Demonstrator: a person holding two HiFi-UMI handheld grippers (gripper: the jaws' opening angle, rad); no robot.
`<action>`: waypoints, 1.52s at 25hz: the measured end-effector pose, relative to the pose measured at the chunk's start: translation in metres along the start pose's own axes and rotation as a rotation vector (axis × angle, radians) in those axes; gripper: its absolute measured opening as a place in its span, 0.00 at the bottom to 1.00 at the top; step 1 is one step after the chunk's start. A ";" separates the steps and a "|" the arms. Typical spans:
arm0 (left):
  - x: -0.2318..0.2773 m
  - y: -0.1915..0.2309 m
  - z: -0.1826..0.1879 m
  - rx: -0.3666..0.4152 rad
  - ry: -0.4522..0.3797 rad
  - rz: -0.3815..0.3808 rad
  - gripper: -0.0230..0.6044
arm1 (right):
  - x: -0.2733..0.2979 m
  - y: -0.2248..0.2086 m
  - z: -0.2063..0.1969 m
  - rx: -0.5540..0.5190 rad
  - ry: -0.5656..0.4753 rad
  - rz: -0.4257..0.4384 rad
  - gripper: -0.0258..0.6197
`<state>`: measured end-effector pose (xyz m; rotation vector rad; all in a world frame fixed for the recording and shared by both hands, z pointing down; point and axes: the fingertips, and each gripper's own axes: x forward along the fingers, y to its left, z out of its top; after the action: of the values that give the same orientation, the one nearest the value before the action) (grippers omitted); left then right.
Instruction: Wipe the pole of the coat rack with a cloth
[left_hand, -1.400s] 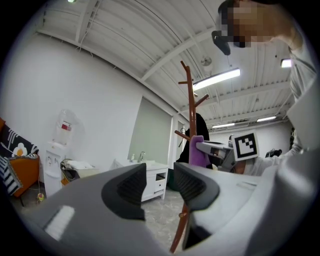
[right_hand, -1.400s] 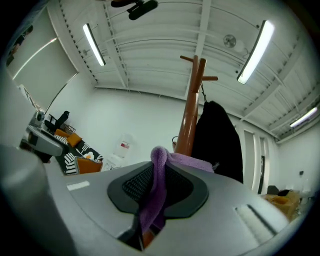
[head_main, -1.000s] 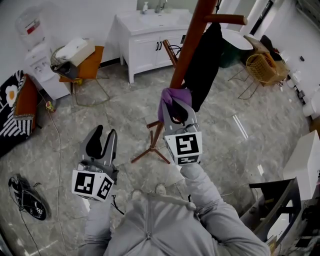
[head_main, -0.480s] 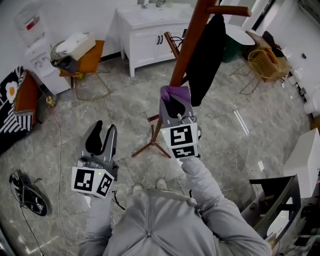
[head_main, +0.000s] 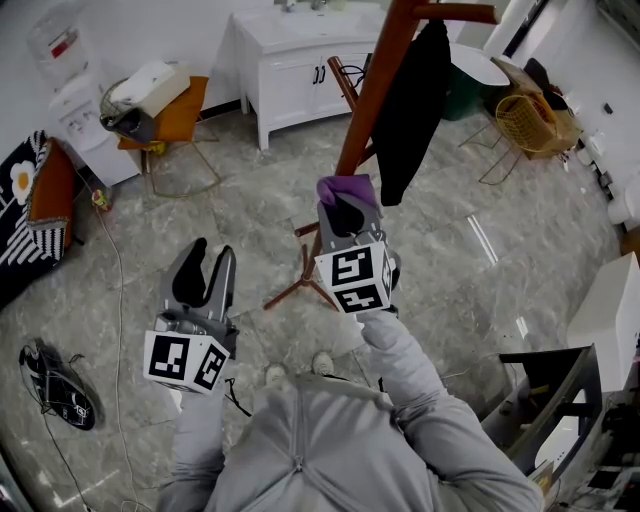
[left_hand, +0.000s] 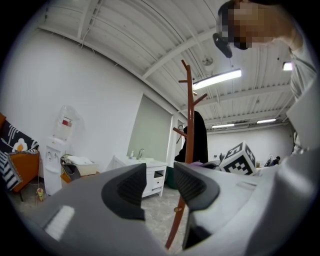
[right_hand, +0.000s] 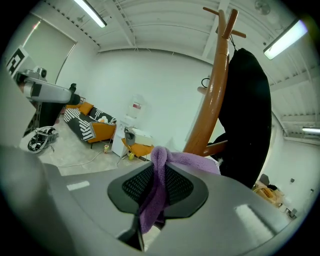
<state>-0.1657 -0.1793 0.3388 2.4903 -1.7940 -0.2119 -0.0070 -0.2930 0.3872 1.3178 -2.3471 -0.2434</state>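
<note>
The brown wooden coat rack pole (head_main: 368, 100) leans up through the head view, with a black coat (head_main: 410, 110) hanging on its right side. My right gripper (head_main: 345, 203) is shut on a purple cloth (head_main: 343, 187), held against the pole just below the coat. In the right gripper view the purple cloth (right_hand: 162, 172) is pinched between the jaws, with the pole (right_hand: 212, 102) close behind it. My left gripper (head_main: 200, 275) hangs open and holds nothing, lower left of the rack's legs (head_main: 300, 290). The left gripper view shows the pole (left_hand: 189, 120) ahead, beyond the parted fingers.
A white cabinet with a sink (head_main: 295, 60) stands behind the rack. An orange chair with a box (head_main: 160, 110), a water dispenser (head_main: 80, 120) and a patterned sofa (head_main: 40, 210) are at left. A wicker chair (head_main: 525, 130) stands at right. A cable (head_main: 110, 300) runs over the marble floor.
My right gripper with the purple cloth has slid a little down along the pole, toward me. The left gripper has barely moved.
</note>
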 end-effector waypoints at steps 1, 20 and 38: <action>0.000 -0.001 0.000 0.000 0.001 -0.002 0.32 | 0.000 0.001 -0.002 -0.004 0.007 0.000 0.13; -0.012 -0.001 -0.003 0.005 0.019 -0.002 0.32 | 0.015 0.032 -0.058 0.038 0.111 0.039 0.13; -0.006 -0.005 -0.013 0.010 0.064 -0.013 0.32 | 0.012 0.028 -0.141 0.190 0.248 0.045 0.13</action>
<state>-0.1615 -0.1720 0.3518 2.4856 -1.7595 -0.1231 0.0298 -0.2804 0.5257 1.2958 -2.2267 0.1530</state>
